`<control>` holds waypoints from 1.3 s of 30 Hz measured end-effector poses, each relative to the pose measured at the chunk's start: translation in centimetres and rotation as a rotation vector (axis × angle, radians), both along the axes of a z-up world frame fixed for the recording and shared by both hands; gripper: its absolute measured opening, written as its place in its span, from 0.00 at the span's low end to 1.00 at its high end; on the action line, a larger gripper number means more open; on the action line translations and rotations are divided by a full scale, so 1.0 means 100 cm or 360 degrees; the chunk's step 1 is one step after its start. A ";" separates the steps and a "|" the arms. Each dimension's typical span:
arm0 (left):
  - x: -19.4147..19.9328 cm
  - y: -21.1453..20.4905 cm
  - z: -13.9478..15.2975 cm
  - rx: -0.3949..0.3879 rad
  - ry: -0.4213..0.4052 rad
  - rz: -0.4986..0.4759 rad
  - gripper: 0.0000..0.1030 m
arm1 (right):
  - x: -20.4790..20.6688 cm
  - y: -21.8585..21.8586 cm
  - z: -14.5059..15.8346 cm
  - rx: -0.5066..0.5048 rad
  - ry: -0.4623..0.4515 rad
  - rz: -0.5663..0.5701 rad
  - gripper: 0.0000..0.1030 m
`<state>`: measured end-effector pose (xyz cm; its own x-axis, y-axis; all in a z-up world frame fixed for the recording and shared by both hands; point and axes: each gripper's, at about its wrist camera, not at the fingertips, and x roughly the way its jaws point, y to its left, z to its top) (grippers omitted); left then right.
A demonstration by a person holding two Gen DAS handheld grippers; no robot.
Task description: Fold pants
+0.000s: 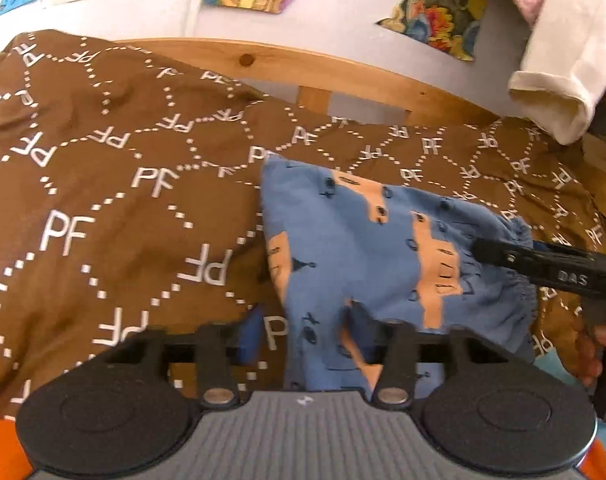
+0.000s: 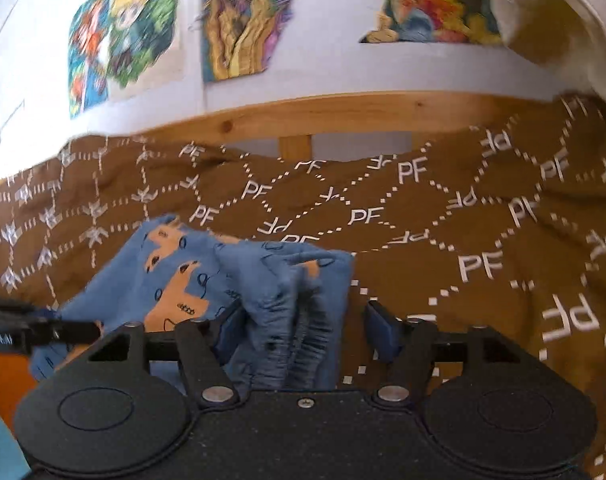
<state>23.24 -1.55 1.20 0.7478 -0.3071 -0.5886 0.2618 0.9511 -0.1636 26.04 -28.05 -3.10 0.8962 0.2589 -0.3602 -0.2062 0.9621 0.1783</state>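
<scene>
I have the pants lying on the brown bedspread, which covers a bed with a wooden frame along its far side. Taking the pants as my landmark: they sit in a loose folded bundle, blue with orange patches, the gathered waistband at the end nearest my right gripper.

My left gripper has its jaws standing apart. One pad sits over bare bedspread just beside the pants' near edge, the other over the fabric itself; I see no cloth pinched between them, so I read that gripper as holding nothing.

My right gripper is likewise spread. The bunched waistband rises between its fingers and lies against the left pad, but the right pad stands clear of it with bedspread showing in the gap, so nothing is clamped there either.

I judge the pants rest flat here because a fold has been laid down and both ends let go. A cream cloth hangs beyond the pants' far side, well apart from them.
</scene>
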 end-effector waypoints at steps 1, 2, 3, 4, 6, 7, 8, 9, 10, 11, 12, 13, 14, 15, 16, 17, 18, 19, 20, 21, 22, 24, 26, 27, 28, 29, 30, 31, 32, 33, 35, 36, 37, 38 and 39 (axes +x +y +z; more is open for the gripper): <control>0.001 0.001 0.002 -0.0016 0.0015 0.0002 0.67 | -0.001 -0.001 0.001 -0.0006 0.0002 -0.0005 0.71; 0.001 0.002 0.004 -0.0031 0.0029 0.0009 0.72 | -0.003 0.001 0.002 -0.0031 -0.0007 -0.0019 0.79; 0.000 0.003 0.006 -0.0045 0.0041 0.0024 0.75 | -0.006 0.001 0.004 -0.0047 -0.0024 -0.0034 0.83; -0.001 0.004 0.008 -0.0053 0.0049 0.0037 0.82 | -0.010 0.002 0.006 -0.0045 -0.0043 -0.0042 0.87; -0.006 0.004 0.016 -0.0058 0.0026 0.0070 0.89 | -0.017 0.001 0.014 -0.0017 -0.0072 -0.0055 0.92; -0.010 0.003 0.020 -0.0058 0.0004 0.0077 0.91 | -0.021 0.002 0.017 -0.0014 -0.0088 -0.0070 0.96; -0.013 0.002 0.024 -0.0053 -0.0014 0.0078 0.94 | -0.025 0.003 0.021 -0.0015 -0.0107 -0.0088 0.98; -0.016 0.001 0.029 -0.0041 -0.0032 0.0084 0.96 | -0.030 0.004 0.025 -0.0018 -0.0125 -0.0106 0.99; -0.020 0.000 0.034 -0.0028 -0.0053 0.0095 0.99 | -0.035 0.005 0.029 -0.0018 -0.0141 -0.0119 0.99; -0.024 -0.002 0.039 -0.0010 -0.0080 0.0110 1.00 | -0.039 0.005 0.034 -0.0016 -0.0153 -0.0125 0.99; -0.029 -0.003 0.044 0.0002 -0.0100 0.0119 1.00 | -0.045 0.007 0.038 -0.0015 -0.0166 -0.0135 0.99; -0.032 -0.004 0.048 0.0008 -0.0114 0.0123 1.00 | -0.050 0.008 0.042 -0.0011 -0.0177 -0.0141 0.99; -0.036 -0.005 0.052 0.0011 -0.0123 0.0122 1.00 | -0.056 0.008 0.045 0.0002 -0.0189 -0.0144 0.99; -0.040 -0.006 0.055 0.0014 -0.0127 0.0123 1.00 | -0.062 0.008 0.049 0.0022 -0.0196 -0.0141 0.99; -0.044 -0.006 0.059 0.0020 -0.0131 0.0127 1.00 | -0.066 0.009 0.052 0.0039 -0.0197 -0.0138 0.99; -0.050 -0.006 0.063 0.0030 -0.0136 0.0133 1.00 | -0.070 0.008 0.055 0.0058 -0.0195 -0.0142 0.99; -0.055 -0.007 0.066 0.0039 -0.0143 0.0138 1.00 | -0.075 0.009 0.058 0.0077 -0.0196 -0.0150 0.99; -0.060 -0.007 0.069 0.0050 -0.0153 0.0144 1.00 | -0.081 0.009 0.060 0.0095 -0.0201 -0.0161 0.99; -0.065 -0.007 0.071 0.0060 -0.0165 0.0148 1.00 | -0.088 0.009 0.063 0.0115 -0.0207 -0.0172 0.99; -0.071 -0.007 0.074 0.0073 -0.0175 0.0153 1.00 | -0.094 0.010 0.066 0.0129 -0.0210 -0.0182 0.99; -0.077 -0.008 0.076 0.0088 -0.0181 0.0159 1.00 | -0.099 0.011 0.068 0.0137 -0.0211 -0.0189 0.99; -0.088 -0.007 0.079 0.0109 -0.0178 0.0163 1.00 | -0.113 0.015 0.072 0.0133 -0.0210 -0.0217 0.99; -0.100 -0.007 0.080 0.0111 -0.0161 0.0158 1.00 | -0.125 0.018 0.073 0.0121 -0.0199 -0.0241 0.99; -0.107 -0.006 0.079 0.0114 -0.0152 0.0151 1.00 | -0.132 0.020 0.073 0.0117 -0.0195 -0.0249 0.99; -0.113 -0.006 0.079 0.0120 -0.0144 0.0149 1.00 | -0.138 0.023 0.073 0.0111 -0.0192 -0.0254 0.99; -0.119 -0.005 0.078 0.0129 -0.0135 0.0153 1.00 | -0.144 0.026 0.072 0.0102 -0.0186 -0.0256 0.99; -0.125 -0.005 0.077 0.0141 -0.0123 0.0158 1.00 | -0.151 0.029 0.071 0.0088 -0.0175 -0.0258 0.99; -0.130 -0.004 0.075 0.0150 -0.0115 0.0162 1.00 | -0.157 0.032 0.070 0.0079 -0.0166 -0.0262 0.99; -0.135 -0.003 0.074 0.0158 -0.0108 0.0167 1.00 | -0.162 0.034 0.068 0.0073 -0.0160 -0.0261 0.99; -0.141 -0.001 0.073 0.0165 -0.0099 0.0172 1.00 | -0.168 0.037 0.066 0.0066 -0.0154 -0.0263 0.99; -0.148 0.002 0.071 0.0177 -0.0086 0.0180 1.00 | -0.177 0.041 0.062 0.0062 -0.0140 -0.0274 0.99; -0.152 0.003 0.069 0.0185 -0.0080 0.0183 1.00 | -0.182 0.044 0.060 0.0061 -0.0133 -0.0274 0.99; -0.154 0.004 0.067 0.0194 -0.0073 0.0185 1.00 | -0.186 0.046 0.058 0.0054 -0.0125 -0.0278 0.99; -0.156 0.005 0.066 0.0208 -0.0067 0.0186 1.00 | -0.190 0.048 0.055 0.0045 -0.0117 -0.0285 0.99; -0.158 0.006 0.064 0.0221 -0.0060 0.0187 1.00 | -0.193 0.050 0.053 0.0037 -0.0106 -0.0292 0.99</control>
<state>7.44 -0.94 7.59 0.7962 -0.1343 -0.5899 0.1513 0.9883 -0.0207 6.77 -23.07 2.22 0.9509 0.0963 -0.2943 -0.0397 0.9805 0.1925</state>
